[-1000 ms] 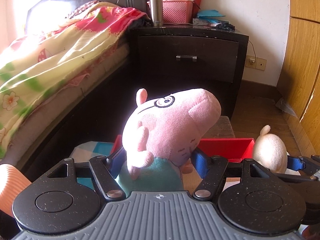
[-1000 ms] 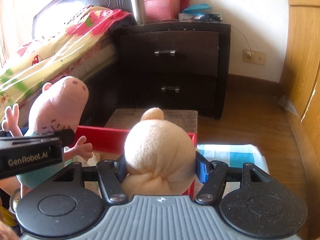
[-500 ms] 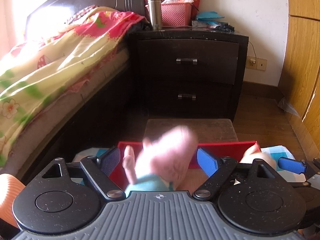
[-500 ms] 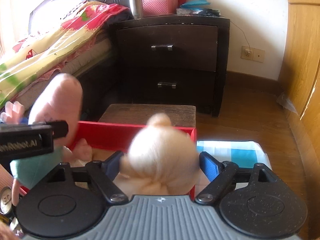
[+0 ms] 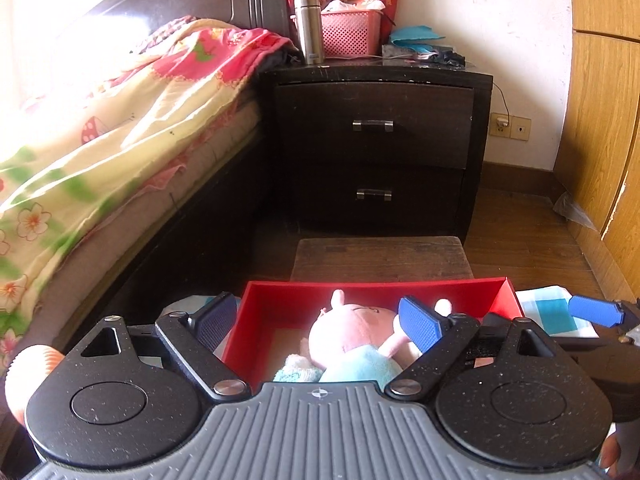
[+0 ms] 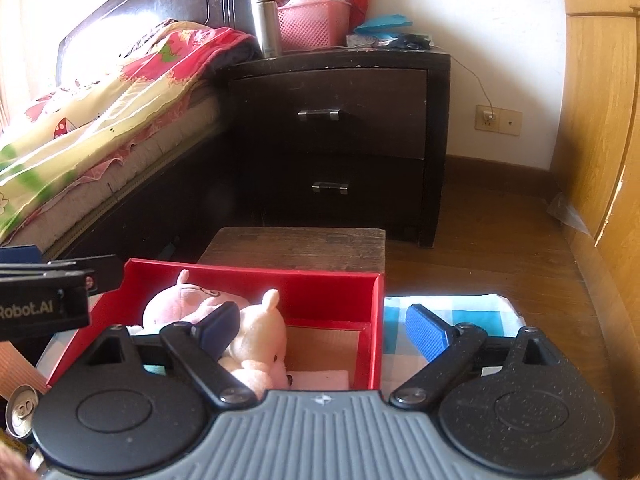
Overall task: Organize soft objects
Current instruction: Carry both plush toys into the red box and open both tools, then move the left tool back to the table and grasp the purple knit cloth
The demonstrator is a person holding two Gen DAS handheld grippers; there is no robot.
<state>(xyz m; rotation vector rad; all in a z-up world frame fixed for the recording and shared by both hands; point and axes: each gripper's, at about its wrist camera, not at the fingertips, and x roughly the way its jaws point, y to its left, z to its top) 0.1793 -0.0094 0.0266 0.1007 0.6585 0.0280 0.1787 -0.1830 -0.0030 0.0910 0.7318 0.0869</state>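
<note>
A pink pig plush in a teal shirt (image 5: pixel 352 344) lies inside the red box (image 5: pixel 372 292); it also shows in the right wrist view (image 6: pixel 180 304). A cream plush (image 6: pixel 260 340) lies beside it in the same red box (image 6: pixel 320 284). My left gripper (image 5: pixel 318 326) is open and empty above the box, with the pig between and below its fingers. My right gripper (image 6: pixel 324 332) is open and empty over the box's right side. The left gripper's body (image 6: pixel 44 300) shows at the left of the right wrist view.
A low wooden stool (image 5: pixel 380 258) stands behind the box. A dark nightstand (image 5: pixel 376 140) and a bed with a floral quilt (image 5: pixel 100 140) lie beyond. A blue checked cloth (image 6: pixel 452 316) lies right of the box. A can (image 6: pixel 22 408) sits at lower left. A wooden wardrobe (image 5: pixel 604 120) is at right.
Both grippers opened and let go of their plush toys. The pig and the cream plush dropped into the red box. Both grippers now sit higher over it.
</note>
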